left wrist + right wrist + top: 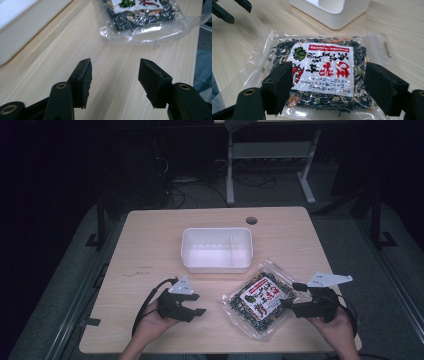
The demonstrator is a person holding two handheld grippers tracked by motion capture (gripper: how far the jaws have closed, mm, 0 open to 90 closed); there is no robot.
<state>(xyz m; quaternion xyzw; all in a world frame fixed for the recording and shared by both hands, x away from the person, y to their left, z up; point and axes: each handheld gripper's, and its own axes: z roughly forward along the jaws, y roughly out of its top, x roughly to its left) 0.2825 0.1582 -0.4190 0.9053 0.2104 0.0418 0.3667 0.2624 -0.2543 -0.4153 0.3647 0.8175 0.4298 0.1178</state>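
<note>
Packet first, since it is what both our grippers face, though we take the scene from the largest thing down; our wooden table (150,240) spreads pale and bare on its left half, with a round cable hole (251,220) near its far edge; on it, toward the far middle, sits a white plastic bin (216,249), open-topped, with a thin divider inside toward its right end; just in front of the bin's right corner, close but apart from it, lies the clear packet (261,299) of dark dried flakes, flat on the table at the near right, label up; its long axis runs on a diagonal, from the near left toward the far right, and the white label with red and black print follows the same slant; in the right gripper view the print reads upside down to us, and the packet's sealed strip runs along the right side.

Our right gripper (288,307) rests at the packet's right edge, its jaws spread wide, one to each side of the packet (322,72) and holding nothing; our left gripper (196,303) hovers over bare wood to the left of the packet, well apart from it, its jaws likewise parted and empty, pointing toward the packet's near corner (140,20); the bin's wall (22,37) shows to its left.
</note>
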